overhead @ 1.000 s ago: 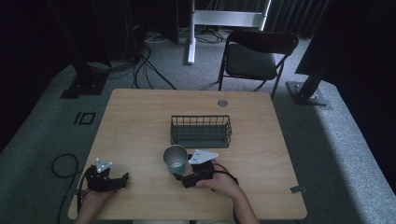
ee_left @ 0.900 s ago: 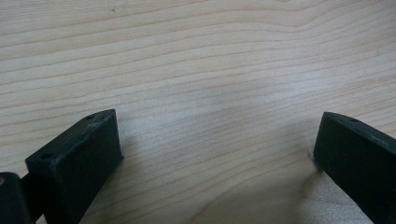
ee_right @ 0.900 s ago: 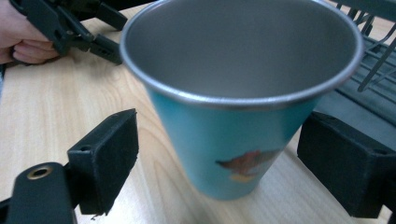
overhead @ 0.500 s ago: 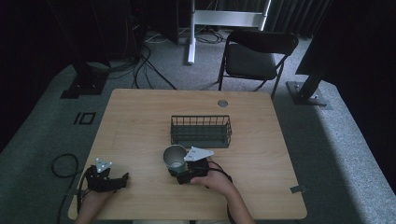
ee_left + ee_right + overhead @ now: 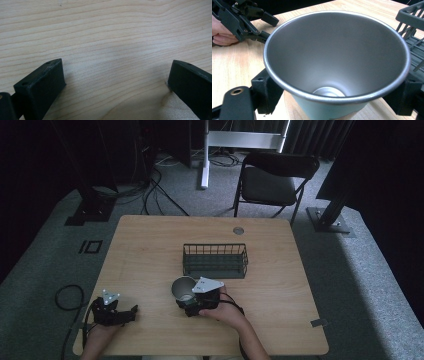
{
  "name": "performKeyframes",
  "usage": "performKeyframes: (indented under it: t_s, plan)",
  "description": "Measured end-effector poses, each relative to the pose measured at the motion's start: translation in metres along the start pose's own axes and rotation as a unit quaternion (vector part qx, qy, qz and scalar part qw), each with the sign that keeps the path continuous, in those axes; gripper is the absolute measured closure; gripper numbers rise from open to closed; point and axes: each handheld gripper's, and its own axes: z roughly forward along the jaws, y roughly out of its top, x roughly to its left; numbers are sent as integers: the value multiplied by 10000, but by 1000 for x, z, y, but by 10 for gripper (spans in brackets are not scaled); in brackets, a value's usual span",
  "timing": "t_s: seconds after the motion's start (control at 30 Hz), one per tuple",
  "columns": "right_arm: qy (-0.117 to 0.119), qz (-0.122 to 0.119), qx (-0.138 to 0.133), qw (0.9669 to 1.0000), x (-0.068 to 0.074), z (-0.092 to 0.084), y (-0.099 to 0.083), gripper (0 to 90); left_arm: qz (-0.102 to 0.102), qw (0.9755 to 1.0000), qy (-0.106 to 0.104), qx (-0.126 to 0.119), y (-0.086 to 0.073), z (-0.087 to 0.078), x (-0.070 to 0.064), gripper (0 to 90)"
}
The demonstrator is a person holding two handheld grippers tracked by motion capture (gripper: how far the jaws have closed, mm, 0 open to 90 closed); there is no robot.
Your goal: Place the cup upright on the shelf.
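A metal cup [image 5: 181, 287] stands upright on the wooden table [image 5: 150, 245], just in front of the basket's left end. My right gripper [image 5: 185, 299] reaches it from the right, open, with one jaw on either side of its lower body. In the right gripper view the cup [image 5: 332, 50] looms close, grey inside and pale blue outside, and a sliver of table shows between each jaw and the wall; my right gripper [image 5: 337, 97] sits low around its base. My left gripper [image 5: 131, 312] rests open near the front left corner, over bare wood [image 5: 115, 82].
A dark wire basket [image 5: 215, 260] stands mid-table, its corner at the right edge of the right gripper view [image 5: 412, 15]. That view also catches the left gripper [image 5: 268, 27] and its hand [image 5: 220, 37]. A round grommet [image 5: 238, 230] lies near the far edge; a chair [image 5: 275, 185] stands beyond.
My right gripper has slid left toward the cup until its jaws flank it. The cup, the basket and the left gripper have stayed put.
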Motion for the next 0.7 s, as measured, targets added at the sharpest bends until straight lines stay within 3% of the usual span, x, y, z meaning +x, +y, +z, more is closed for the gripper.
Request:
performKeyframes:
  t_s: [0.2,0.7]
  plan:
    - [-10,138,-133,9998,0,-6,9,146,1,10000,1,-2,0,0,0,14]
    - [-159,161,-383,9990,-6,-25,33,147,-5,10000,4,-14,0,0,0,14]
